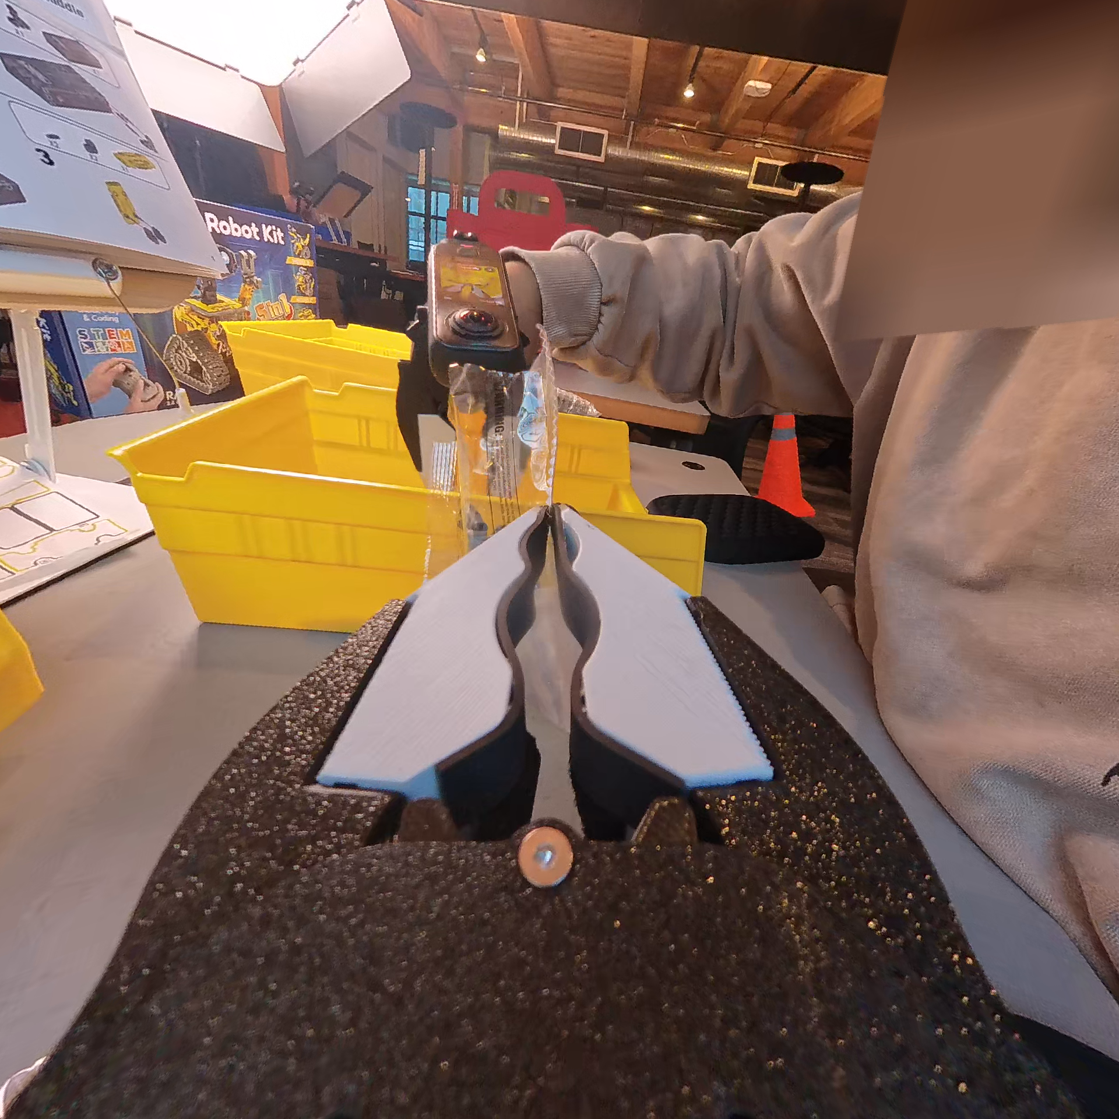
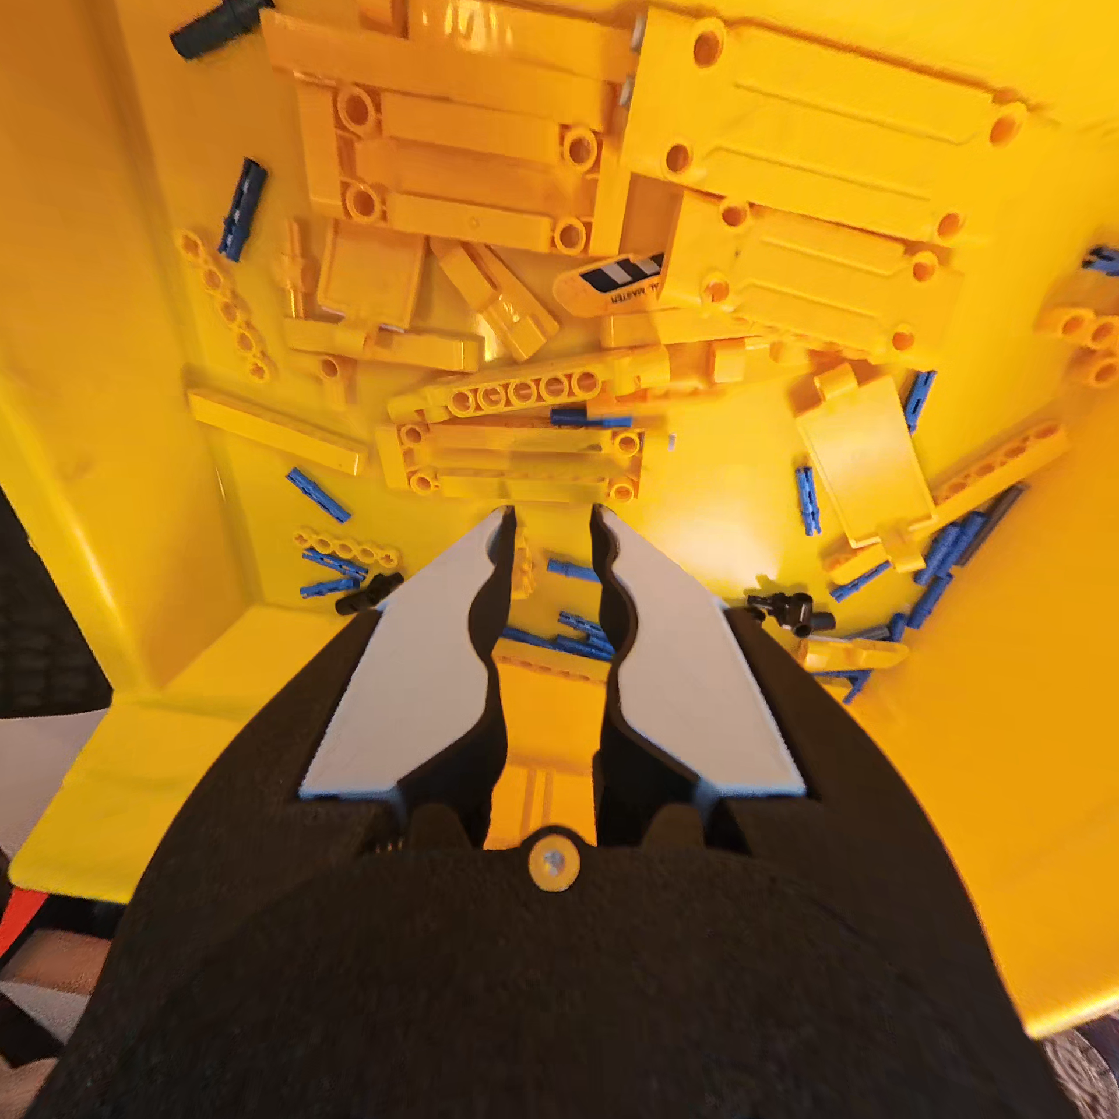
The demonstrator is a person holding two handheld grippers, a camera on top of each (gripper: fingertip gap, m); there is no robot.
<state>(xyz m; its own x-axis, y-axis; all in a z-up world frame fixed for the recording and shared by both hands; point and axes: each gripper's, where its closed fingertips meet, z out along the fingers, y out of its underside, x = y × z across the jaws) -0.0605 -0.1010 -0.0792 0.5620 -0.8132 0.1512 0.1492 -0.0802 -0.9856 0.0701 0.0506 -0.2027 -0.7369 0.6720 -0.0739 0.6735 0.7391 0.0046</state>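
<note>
1. Room: a hall with a timber ceiling, metal ducting and hanging lamps, and a red truck-shaped cutout at the back.
2. Counter: grey top. It carries printed sheets at my left, an instruction booklet on a white stand, and a blue kit box behind.
3. Yellow bins: several stand mid-counter. The near one, seen from above in the right wrist view, holds loose parts.
4. Clear plastic bag: it hangs upright over the bins and looks largely empty, so I judge its contents are already tipped out.
5. Left claw: tips pressed together on the bag's lower edge.
6. Right claw: slightly parted, gripping nothing, pointed down into the bin just above the parts. In the left wrist view its tips are hidden behind the bag top.
7. Yellow panels and beams lie heaped in the bin.
8. Blue pins and black connectors lie scattered and unsorted.
</note>
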